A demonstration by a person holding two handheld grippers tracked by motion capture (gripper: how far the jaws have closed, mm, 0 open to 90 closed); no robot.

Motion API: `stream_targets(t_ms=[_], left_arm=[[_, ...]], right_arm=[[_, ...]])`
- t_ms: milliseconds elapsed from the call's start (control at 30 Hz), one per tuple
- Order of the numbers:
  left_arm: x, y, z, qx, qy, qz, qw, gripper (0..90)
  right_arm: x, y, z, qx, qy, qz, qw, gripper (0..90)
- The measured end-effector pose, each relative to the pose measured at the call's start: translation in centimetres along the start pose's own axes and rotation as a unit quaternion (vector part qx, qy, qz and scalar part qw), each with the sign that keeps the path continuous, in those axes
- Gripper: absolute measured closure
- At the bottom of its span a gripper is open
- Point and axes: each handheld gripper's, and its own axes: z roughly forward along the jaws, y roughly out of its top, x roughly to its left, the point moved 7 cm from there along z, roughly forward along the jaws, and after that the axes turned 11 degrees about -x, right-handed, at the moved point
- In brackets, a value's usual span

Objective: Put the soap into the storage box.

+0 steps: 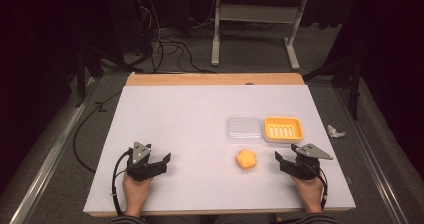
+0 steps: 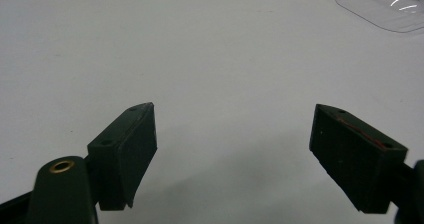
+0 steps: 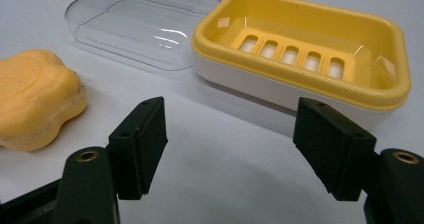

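An orange flower-shaped soap (image 1: 246, 159) (image 3: 35, 96) lies on the white table (image 1: 175, 114). Behind it stand a clear plastic lid (image 1: 244, 129) (image 3: 140, 29) (image 2: 385, 9) and, to its right, a yellow soap dish (image 1: 283, 119) (image 3: 300, 6) with a slotted tray. My left gripper (image 1: 164, 163) (image 2: 232, 134) rests at the front left, open, nothing between its jaws. At the front right sits my right gripper (image 1: 280, 162) (image 3: 230, 129), open and empty. It points toward the dish, with the soap off to its left.
A crumpled scrap of white paper (image 1: 335, 131) lies off the table's right edge. A wooden strip (image 1: 215, 79) borders the table's far side. Beyond it stand a table frame (image 1: 255, 29) and cables (image 1: 170, 44) on the floor.
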Motion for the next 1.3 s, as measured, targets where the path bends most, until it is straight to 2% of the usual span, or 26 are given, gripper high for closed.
stream_targets(t_ms=[300,400,533,667,733,800,900,967,1133,1167,1300], left_arm=[[0.02,0.01,-0.02,-0.001,0.0,-0.001,1.0,19.4],[-0.15,0.04,-0.1,-0.004,-0.01,0.004,0.9999,19.1],[-0.12,0.03,-0.1,-0.003,-0.013,0.001,0.9999,18.9],[-0.12,0.04,-0.1,-0.003,-0.012,0.001,0.9999,18.8],[-0.11,0.05,-0.11,-0.004,-0.011,0.001,0.9999,18.6],[-0.1,0.06,-0.13,-0.005,-0.01,0.001,0.9999,18.5],[-0.1,0.05,-0.11,-0.005,-0.009,0.001,0.9999,18.4],[-0.09,0.05,-0.1,-0.004,-0.009,0.001,1.0,18.4],[-0.06,0.05,-0.07,-0.004,-0.008,-0.001,1.0,18.4],[-0.06,0.05,-0.07,-0.004,-0.008,-0.001,1.0,18.6],[-0.06,0.04,-0.06,-0.003,-0.008,-0.001,1.0,18.7]], right_arm=[[-0.1,-0.09,0.11,0.008,0.001,0.011,0.9999,28.9],[-0.09,-0.11,0.14,0.011,-0.002,0.005,0.9999,28.0],[-0.03,-0.08,0.1,0.006,-0.002,0.002,1.0,27.4],[-0.08,-0.09,0.1,0.008,-0.001,0.003,1.0,25.7],[-0.04,-0.05,0.04,0.005,-0.009,0.002,0.9999,23.1],[0.11,-0.02,0.03,0.003,-0.012,-0.01,0.9999,22.5],[0.13,-0.02,0.09,0.005,-0.01,-0.016,0.9998,21.9],[0.11,0.0,0.06,0.006,-0.003,-0.006,1.0,21.0],[-0.06,0.14,-0.14,0.004,0.003,0.002,1.0,20.3],[0.01,0.21,-0.26,0.004,0.011,0.014,0.9998,20.1],[0.34,0.18,-0.31,0.009,0.016,0.019,0.9997,18.7]])
